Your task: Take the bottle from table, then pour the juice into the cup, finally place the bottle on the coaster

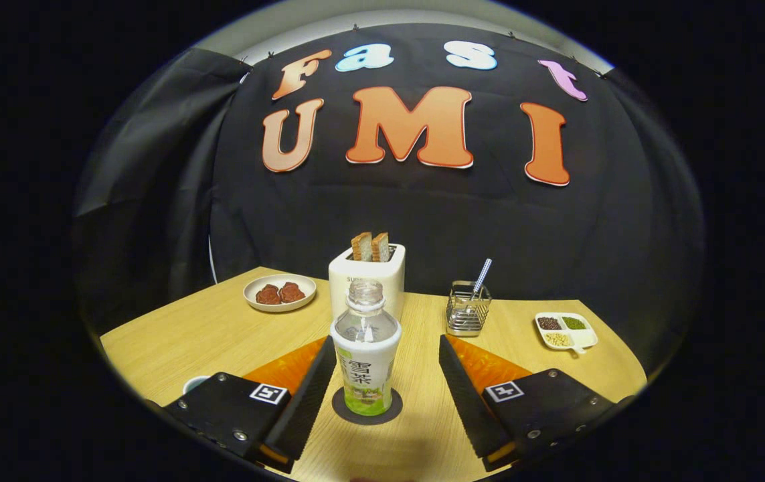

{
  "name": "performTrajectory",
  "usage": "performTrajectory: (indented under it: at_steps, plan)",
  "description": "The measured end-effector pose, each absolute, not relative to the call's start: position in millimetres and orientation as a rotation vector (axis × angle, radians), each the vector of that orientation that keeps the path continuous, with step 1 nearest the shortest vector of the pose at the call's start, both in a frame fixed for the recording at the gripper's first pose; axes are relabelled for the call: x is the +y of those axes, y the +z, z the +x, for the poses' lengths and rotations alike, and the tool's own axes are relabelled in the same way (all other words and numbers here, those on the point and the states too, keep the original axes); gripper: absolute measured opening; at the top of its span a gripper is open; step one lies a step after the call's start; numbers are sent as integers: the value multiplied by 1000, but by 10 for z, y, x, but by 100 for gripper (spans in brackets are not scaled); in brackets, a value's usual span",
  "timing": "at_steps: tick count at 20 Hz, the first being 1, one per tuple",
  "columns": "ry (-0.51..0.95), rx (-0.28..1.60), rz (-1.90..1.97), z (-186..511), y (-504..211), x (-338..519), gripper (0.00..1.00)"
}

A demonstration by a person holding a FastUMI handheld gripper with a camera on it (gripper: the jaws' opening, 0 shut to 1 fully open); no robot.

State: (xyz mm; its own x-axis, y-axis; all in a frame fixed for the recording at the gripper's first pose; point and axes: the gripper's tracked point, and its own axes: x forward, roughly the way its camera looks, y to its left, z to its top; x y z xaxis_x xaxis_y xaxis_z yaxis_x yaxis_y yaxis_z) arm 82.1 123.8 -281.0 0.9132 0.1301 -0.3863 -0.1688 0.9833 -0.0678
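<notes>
One bench point(208, 335) of pale wood carried everything, and the bottle point(365, 355) at its middle serves as the landmark for the rest. The gripper point(382, 395) had its two fingers point(305, 395) spread wide, one on either side of the bottle and clear of it, pinching nothing; judging by that stance the bottle had been let go, or was not yet taken.

Directly behind the bottle stood a white toaster point(367, 274) with two slices of toast point(370, 246) upright in its slots, likely left raised so they could be lifted out. The bottle itself stood upright and uncapped, its clear upper part looking empty; whether juice lay lower down the label hid. It rested squarely on a dark round coaster point(367, 414), which fits the last step of the task, so the job appeared finished or nearly so.

Behind and to the left of the bottle lay a plate point(280, 292) holding two reddish-brown pieces of food. Behind and to its right stood a wire basket point(468, 309) with a striped straw point(482, 274) leaning in it. Farther right sat a small divided dish point(566, 331) with dark, green and pale beans kept apart in its compartments. Left of the bottle, past the left finger, the rim of a cup point(195, 383) peeked out; its contents could not be told.
</notes>
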Motion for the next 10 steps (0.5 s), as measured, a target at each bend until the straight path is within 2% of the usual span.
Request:
performTrajectory:
  at_steps: [4, 10]
  plan:
    - [155, 277, -105, 583, -2177, 1117, 93]
    - [82, 82, -156, 169, -1259, 787, 93]
